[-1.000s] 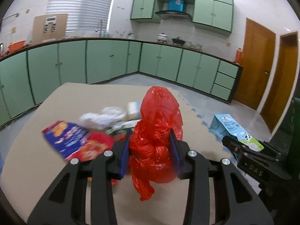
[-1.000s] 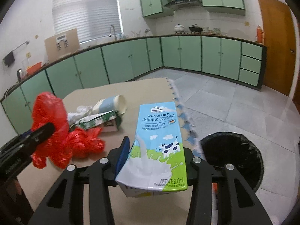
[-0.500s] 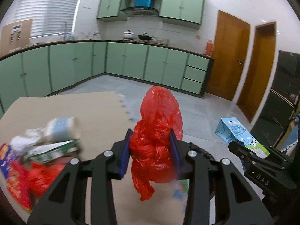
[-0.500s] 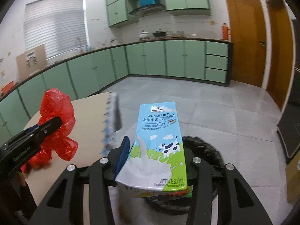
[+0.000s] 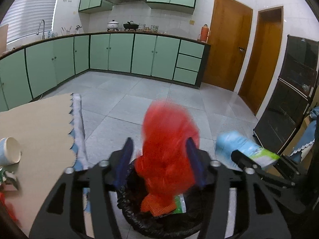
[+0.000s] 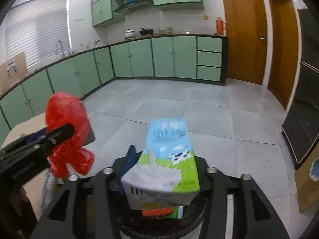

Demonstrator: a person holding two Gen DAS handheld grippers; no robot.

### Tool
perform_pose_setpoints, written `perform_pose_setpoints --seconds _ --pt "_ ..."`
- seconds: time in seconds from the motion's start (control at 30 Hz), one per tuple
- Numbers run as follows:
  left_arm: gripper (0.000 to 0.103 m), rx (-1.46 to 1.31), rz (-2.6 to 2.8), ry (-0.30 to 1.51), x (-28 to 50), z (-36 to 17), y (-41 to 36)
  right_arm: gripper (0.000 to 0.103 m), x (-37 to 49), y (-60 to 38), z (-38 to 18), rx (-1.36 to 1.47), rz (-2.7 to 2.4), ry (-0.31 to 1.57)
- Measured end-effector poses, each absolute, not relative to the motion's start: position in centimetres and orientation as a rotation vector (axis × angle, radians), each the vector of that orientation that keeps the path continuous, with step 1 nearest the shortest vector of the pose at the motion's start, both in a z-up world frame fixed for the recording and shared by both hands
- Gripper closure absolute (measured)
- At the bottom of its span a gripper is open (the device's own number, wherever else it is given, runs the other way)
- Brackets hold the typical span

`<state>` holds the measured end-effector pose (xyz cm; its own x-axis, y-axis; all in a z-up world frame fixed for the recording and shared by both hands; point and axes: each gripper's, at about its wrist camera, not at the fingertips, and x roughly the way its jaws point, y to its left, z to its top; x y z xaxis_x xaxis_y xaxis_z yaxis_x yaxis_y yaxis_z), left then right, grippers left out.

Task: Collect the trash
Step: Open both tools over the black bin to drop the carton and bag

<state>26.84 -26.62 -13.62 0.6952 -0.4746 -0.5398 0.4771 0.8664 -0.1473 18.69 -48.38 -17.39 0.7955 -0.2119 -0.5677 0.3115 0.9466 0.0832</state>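
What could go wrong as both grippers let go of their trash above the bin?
1. The red plastic bag, light and blurred between the left gripper's just-opening jaws, may drift past the black-lined bin.
2. The milk carton, tilting in the opening right gripper, could strike the rim and bounce onto the floor.

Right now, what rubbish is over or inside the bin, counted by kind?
Red plastic bag, over the bin: 1
Milk carton, over the bin: 1
Orange net, inside: 1
Green-and-white pack, inside: 1
Total: 4
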Motion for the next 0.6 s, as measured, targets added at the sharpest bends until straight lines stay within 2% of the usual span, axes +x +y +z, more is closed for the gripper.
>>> perform_pose_setpoints --seconds 0.07,0.33,0.5,0.6 --pt "0.036 0.002 -0.537 0.591 26.8 -13.5 -26.8 0.047 18.4 -49.2 -17.7 0.182 -0.301 0.587" --pt "0.034 -0.012 -0.532 0.535 25.7 -11.5 -24.6 0.041 16.5 -49.5 -17.4 0.208 -0.337 0.573" --pt "0.03 -0.008 -0.478 0.49 23.6 -10.0 -20.6 0.037 15.9 -47.2 -16.2 0.21 -0.298 0.552" --pt "0.028 0.003 -0.414 0.469 22.0 -9.5 -16.7 0.031 15.9 -44.3 -15.5 0.205 -0.251 0.54"
